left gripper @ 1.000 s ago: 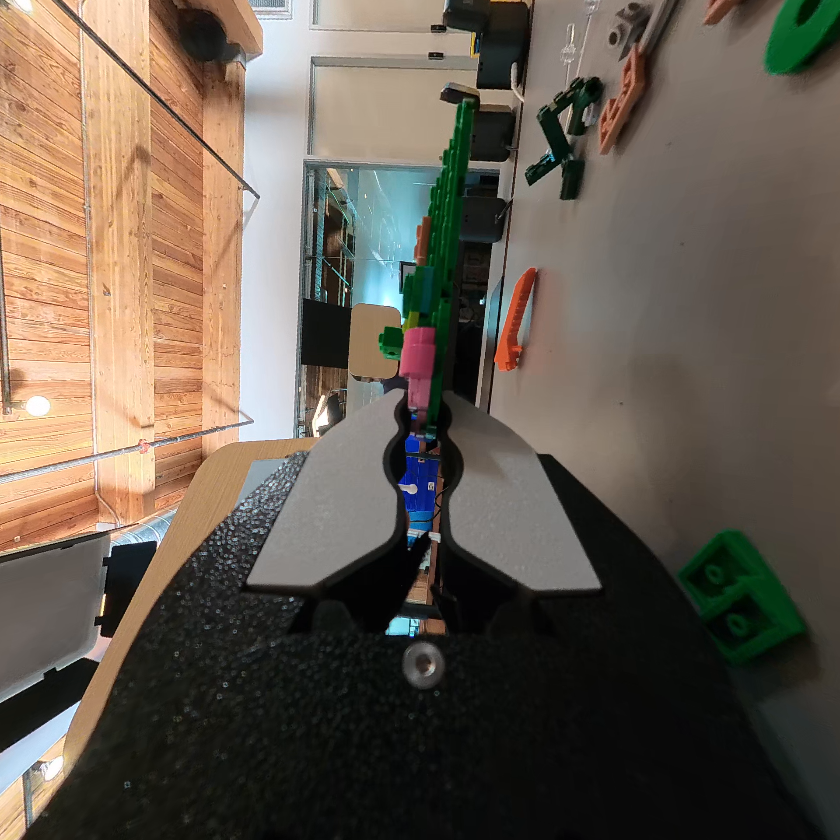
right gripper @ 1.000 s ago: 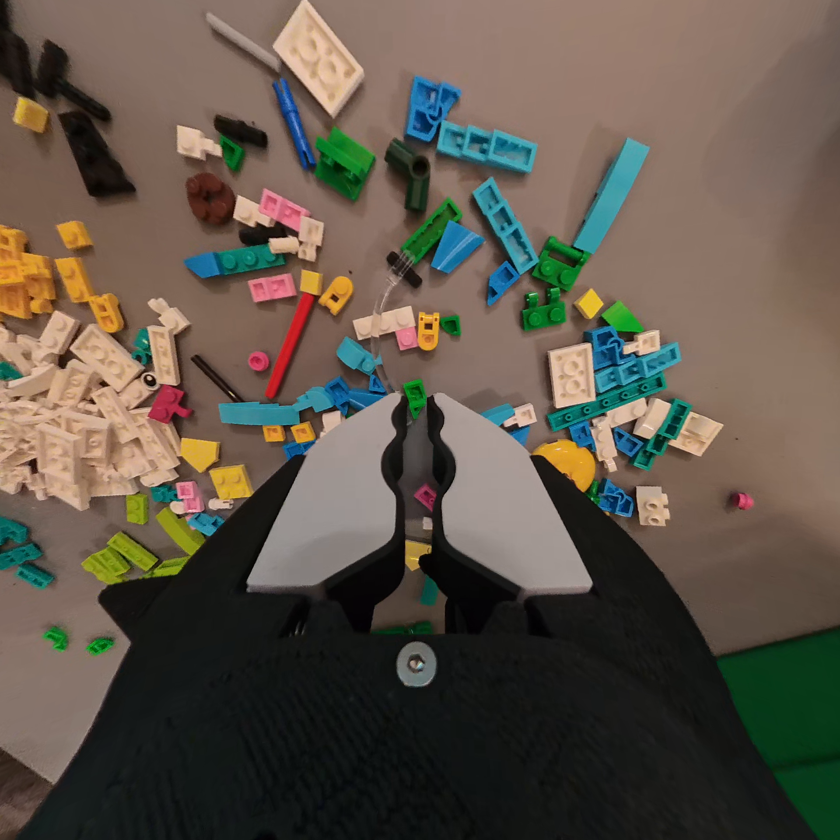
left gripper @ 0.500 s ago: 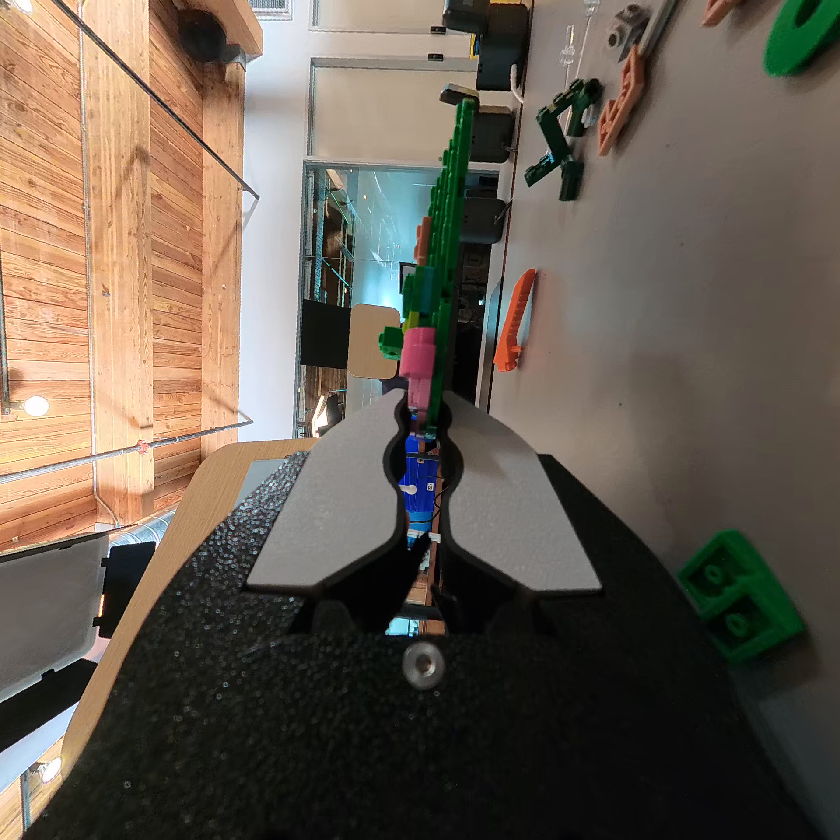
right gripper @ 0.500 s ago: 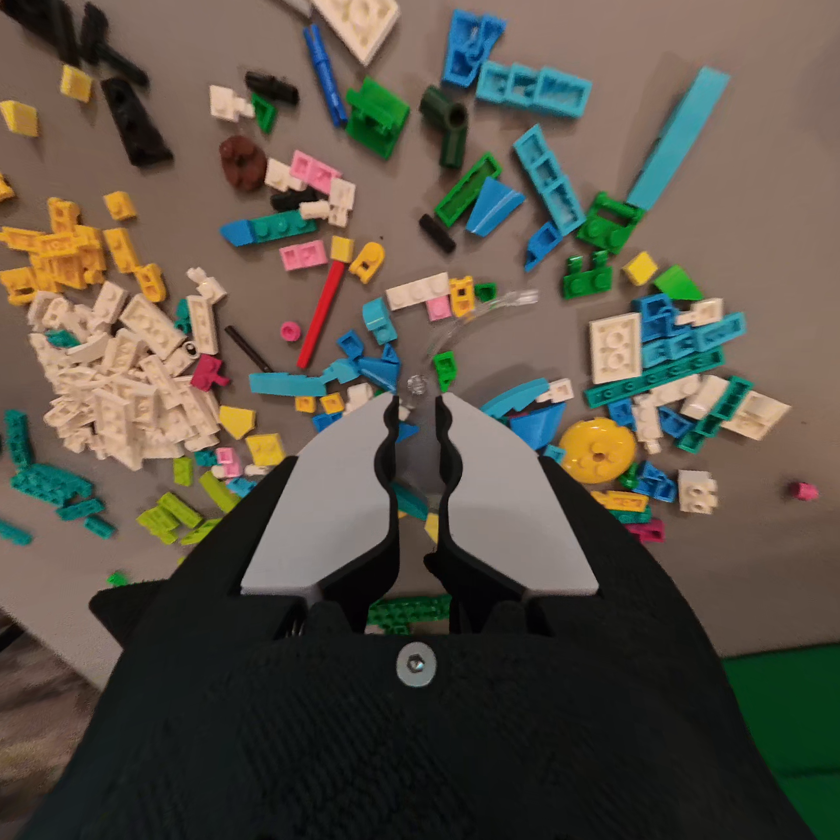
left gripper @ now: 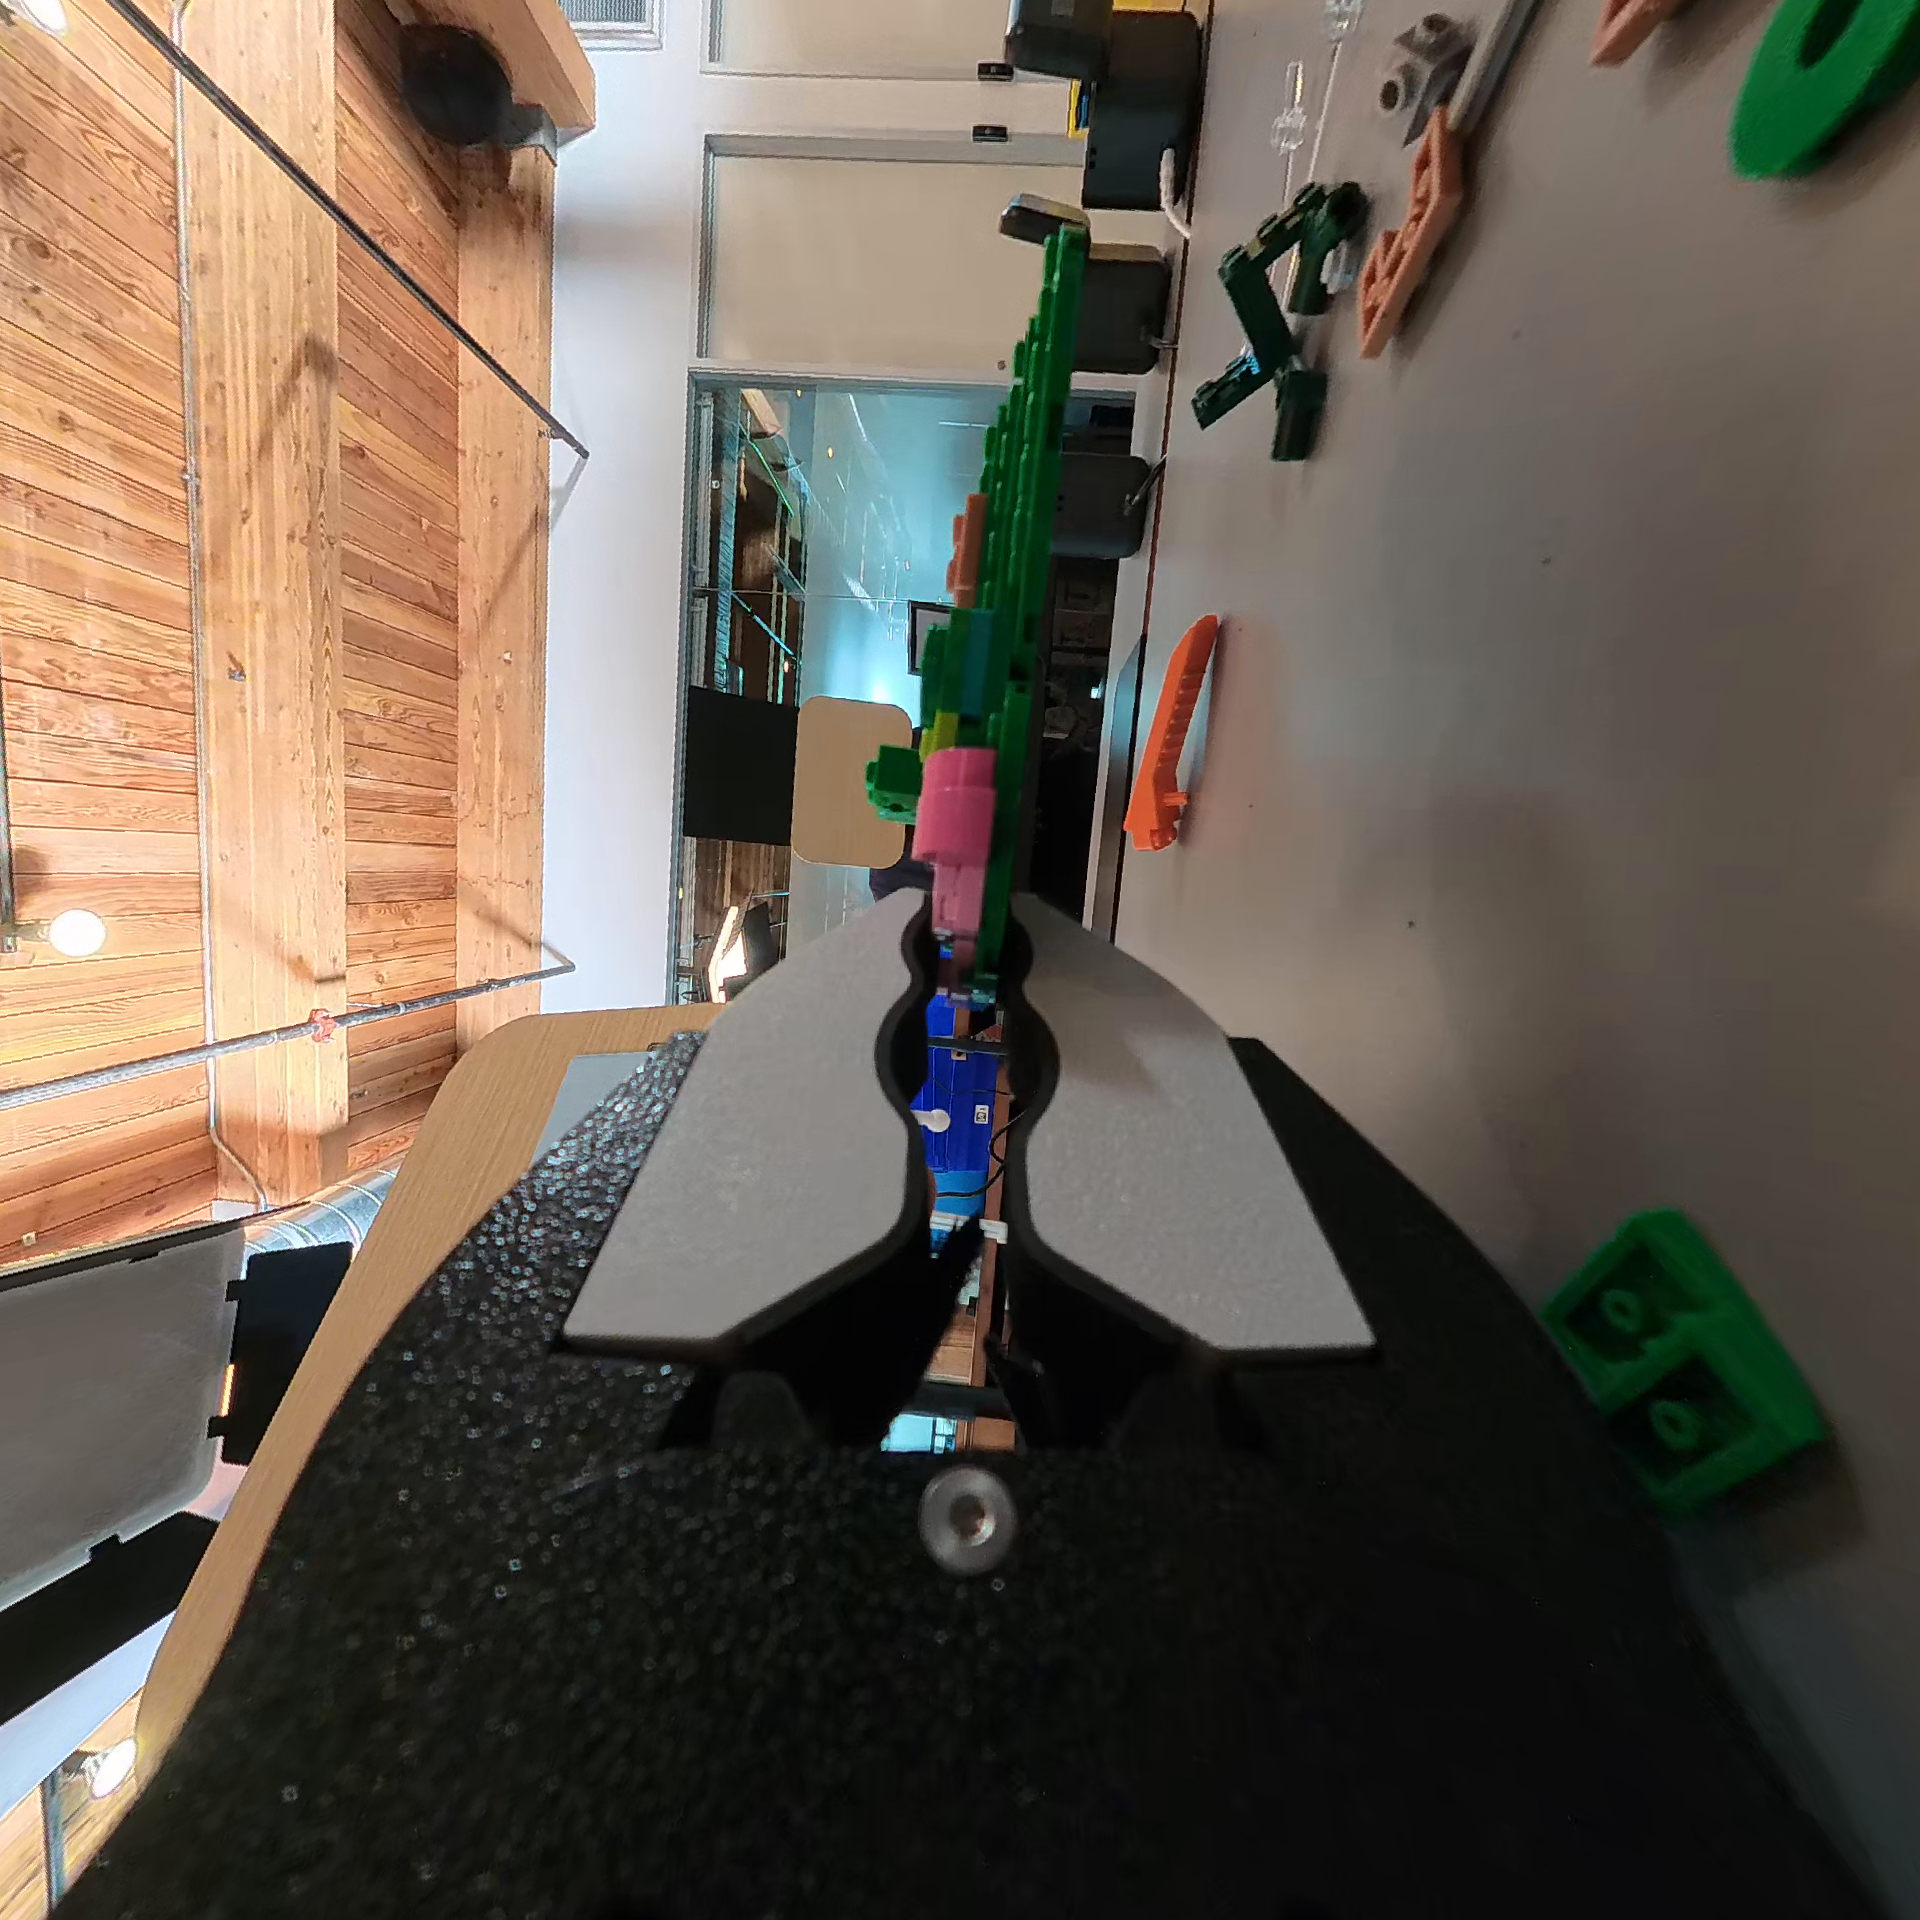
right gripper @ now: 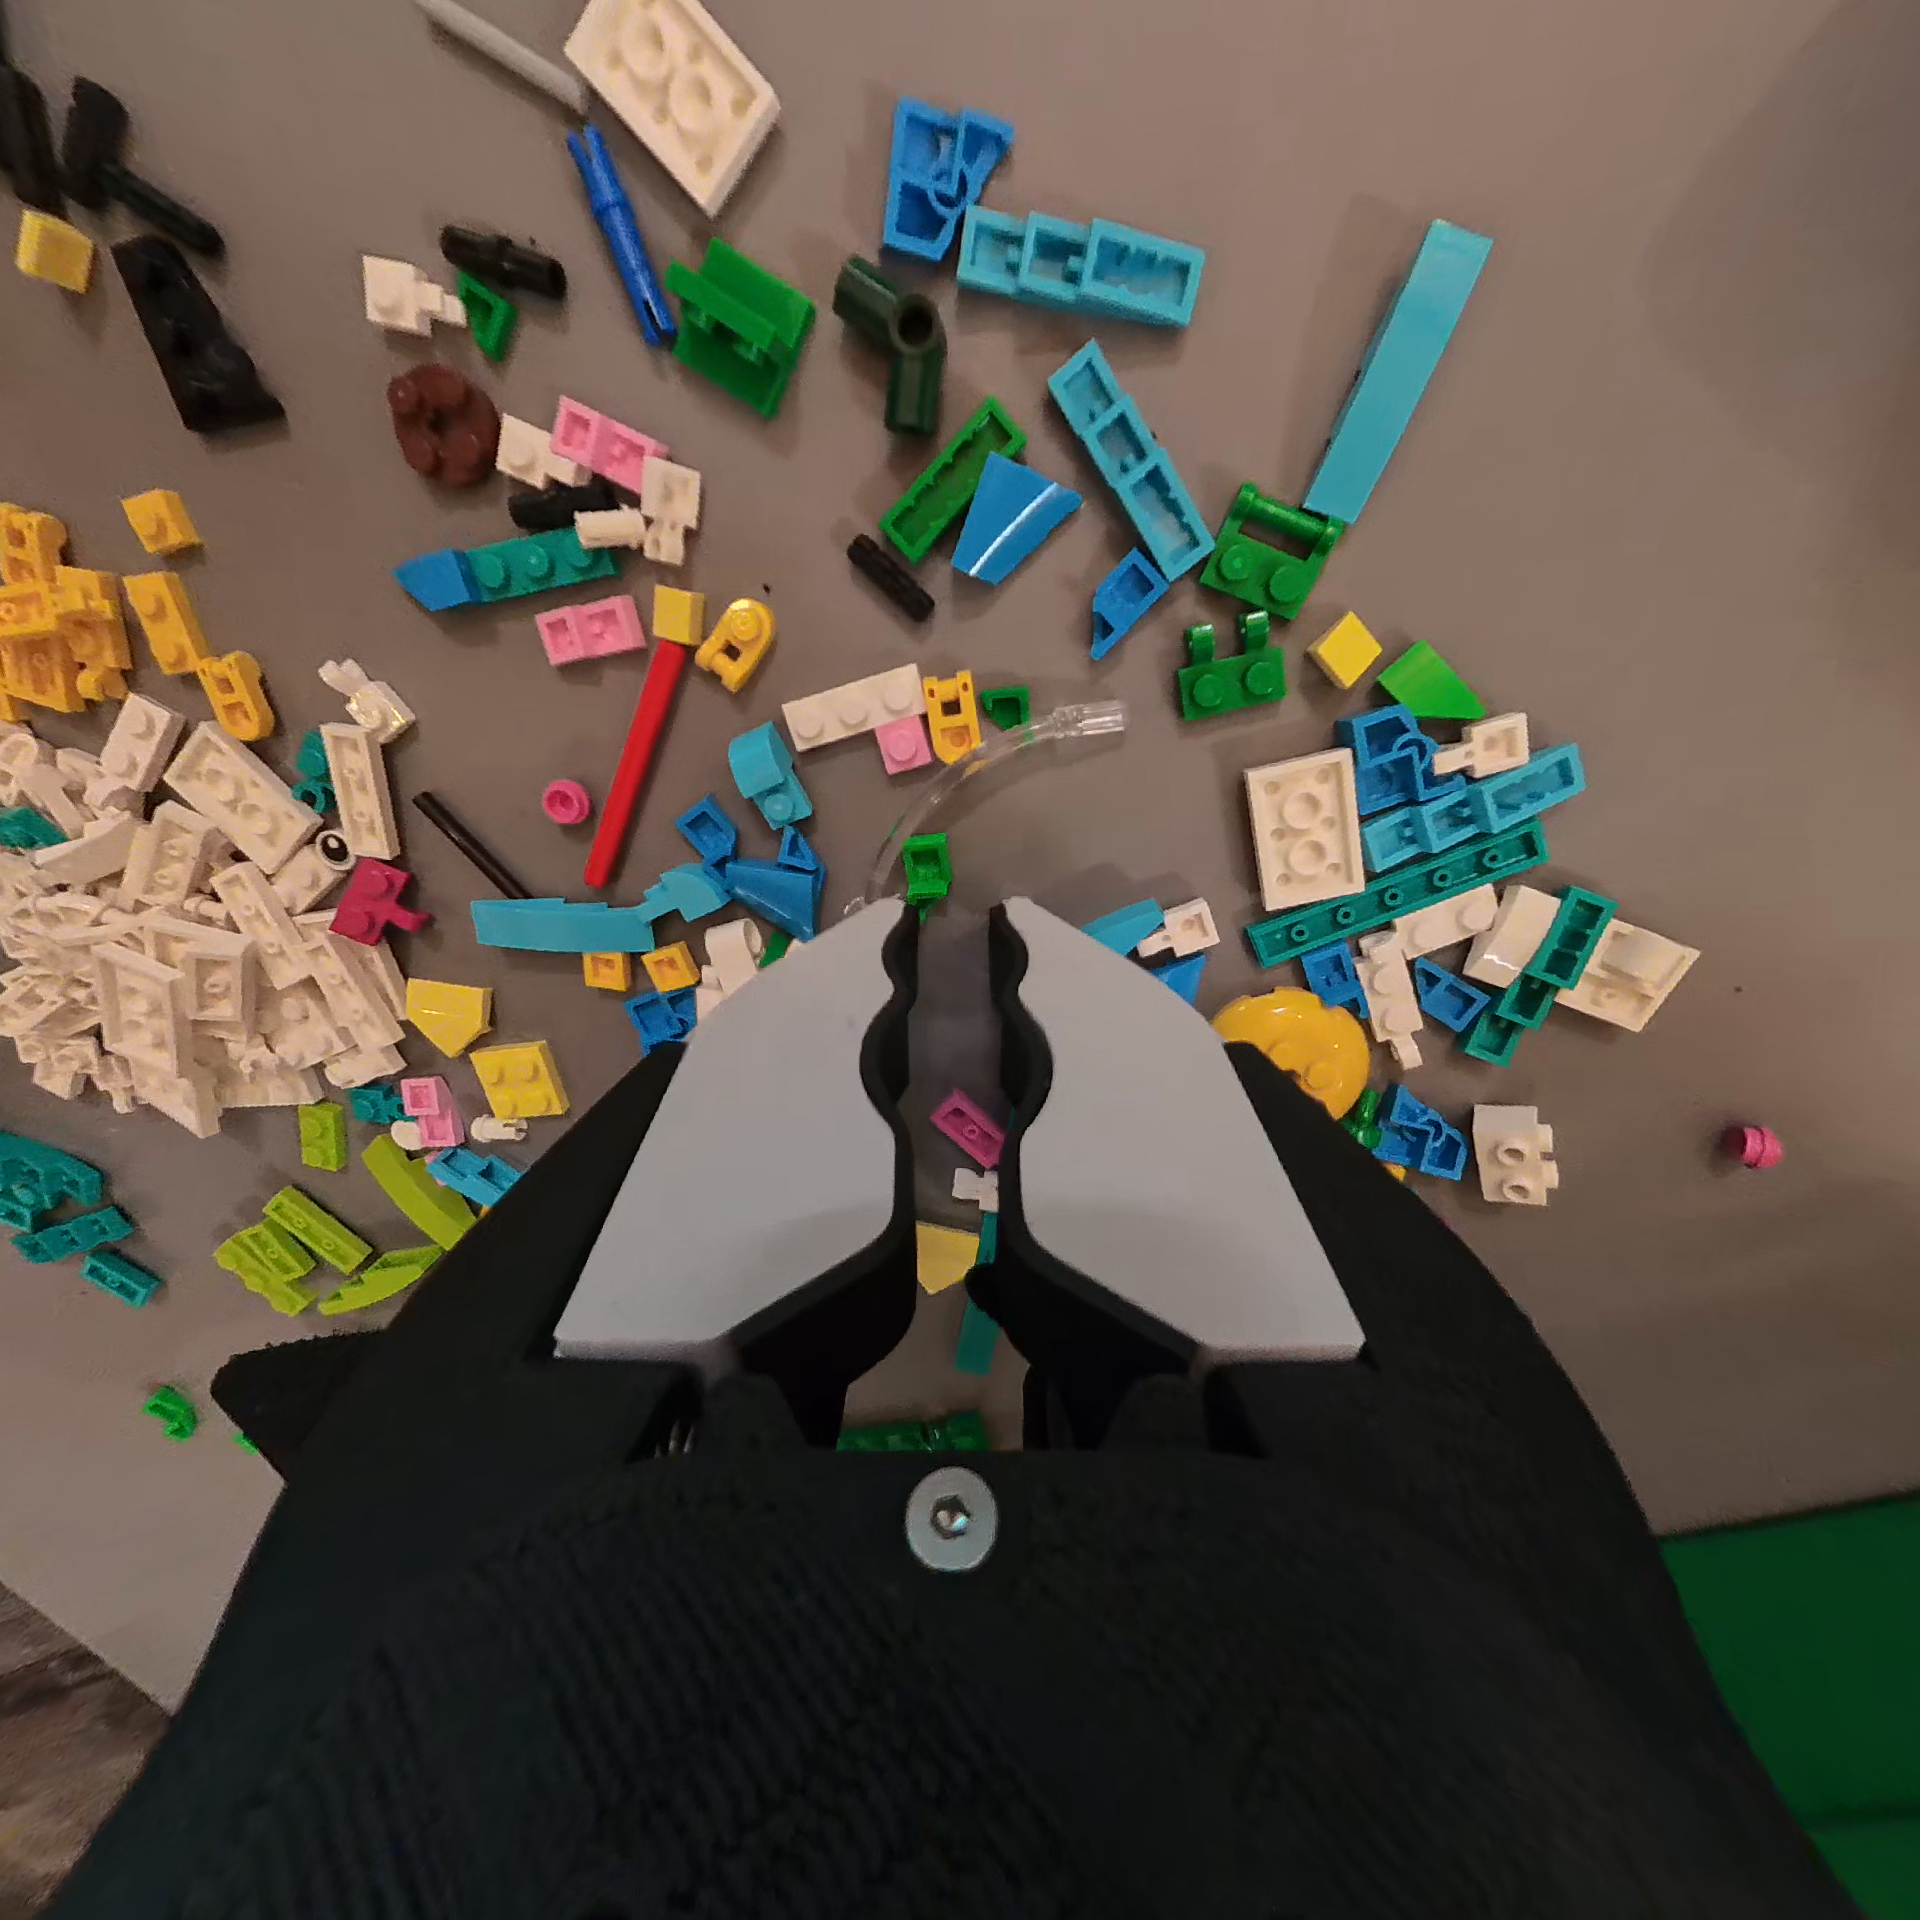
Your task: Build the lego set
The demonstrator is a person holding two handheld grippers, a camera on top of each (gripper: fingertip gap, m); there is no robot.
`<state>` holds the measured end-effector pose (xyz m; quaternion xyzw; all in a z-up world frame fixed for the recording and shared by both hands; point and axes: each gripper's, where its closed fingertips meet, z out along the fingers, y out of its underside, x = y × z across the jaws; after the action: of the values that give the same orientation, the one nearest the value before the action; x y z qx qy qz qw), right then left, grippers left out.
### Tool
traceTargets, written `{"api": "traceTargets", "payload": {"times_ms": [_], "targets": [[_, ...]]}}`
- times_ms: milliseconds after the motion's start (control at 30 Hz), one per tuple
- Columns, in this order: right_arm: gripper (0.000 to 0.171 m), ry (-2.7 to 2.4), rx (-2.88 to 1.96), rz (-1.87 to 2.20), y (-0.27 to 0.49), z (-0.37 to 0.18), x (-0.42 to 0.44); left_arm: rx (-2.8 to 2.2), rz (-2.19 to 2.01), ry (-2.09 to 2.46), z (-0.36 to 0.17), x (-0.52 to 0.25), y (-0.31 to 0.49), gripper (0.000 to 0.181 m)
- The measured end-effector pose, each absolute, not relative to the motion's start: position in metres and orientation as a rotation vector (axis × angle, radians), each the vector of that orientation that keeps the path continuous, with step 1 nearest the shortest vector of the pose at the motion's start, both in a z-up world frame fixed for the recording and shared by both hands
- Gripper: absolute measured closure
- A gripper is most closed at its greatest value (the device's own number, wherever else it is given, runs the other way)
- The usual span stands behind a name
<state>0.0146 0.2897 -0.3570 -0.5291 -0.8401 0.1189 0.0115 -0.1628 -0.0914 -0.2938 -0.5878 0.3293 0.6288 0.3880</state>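
My left gripper (left gripper: 971, 914) is shut on the near edge of a green baseplate build (left gripper: 1039, 520). It holds the build edge-on above the grey table (left gripper: 1558, 831); pink (left gripper: 956, 821), green and blue bricks sit on the build's left face. My right gripper (right gripper: 951, 920) hovers over a scatter of loose pieces with its jaws a narrow gap apart and nothing between them. A small green piece (right gripper: 923, 868) lies just ahead of its left fingertip, next to a clear curved piece (right gripper: 987, 758).
In the left wrist view, an orange separator tool (left gripper: 1174, 748), a green slope brick (left gripper: 1683, 1371) and dark green parts (left gripper: 1278, 322) lie on the table. In the right wrist view, there are a white pile (right gripper: 187, 914), yellow pieces (right gripper: 62, 613), a yellow disc (right gripper: 1288, 1039) and a green surface (right gripper: 1787, 1662) at the bottom right. The left gripper's tips are roughly 45 cm from the right gripper's. Measured from the fingertips, the yellow disc (right gripper: 1288, 1039) is 6 cm or so from the right gripper and 50 cm from the left.
My right gripper held the small green piece between its tips a second ago; the piece now lies on the table ahead of them. The gripper pulled back, then came closer. The left gripper is still.
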Motion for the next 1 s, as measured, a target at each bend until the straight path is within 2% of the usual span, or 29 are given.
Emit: {"api": "traceTargets", "payload": {"times_ms": [233, 333, 567, 700, 767, 1000], "targets": [[0.158, -2.632, -1.639, 0.399, 0.287, -0.359, 0.013, -1.494, 1.601, 0.841, -0.294, -0.162, -0.091, 0.172], [0.171, -2.607, -1.619, 0.396, 0.289, -0.360, 0.010, -1.494, 1.601, 0.843, -0.294, -0.162, -0.091, 0.172], [0.171, -2.537, -1.416, 0.386, 0.289, -0.346, 0.012, -1.490, 1.600, 0.842, -0.294, -0.162, -0.091, 0.172], [0.171, -2.461, -1.458, 0.341, 0.298, -0.344, 0.015, -1.484, 1.598, 0.850, -0.294, -0.160, -0.090, 0.172], [0.164, -2.365, -1.515, 0.350, 0.307, -0.344, 0.007, -1.480, 1.601, 0.858, -0.294, -0.159, -0.090, 0.172], [0.156, -2.238, -1.645, 0.437, 0.314, -0.354, -0.017, -1.476, 1.607, 0.864, -0.294, -0.158, -0.090, 0.172]]}}
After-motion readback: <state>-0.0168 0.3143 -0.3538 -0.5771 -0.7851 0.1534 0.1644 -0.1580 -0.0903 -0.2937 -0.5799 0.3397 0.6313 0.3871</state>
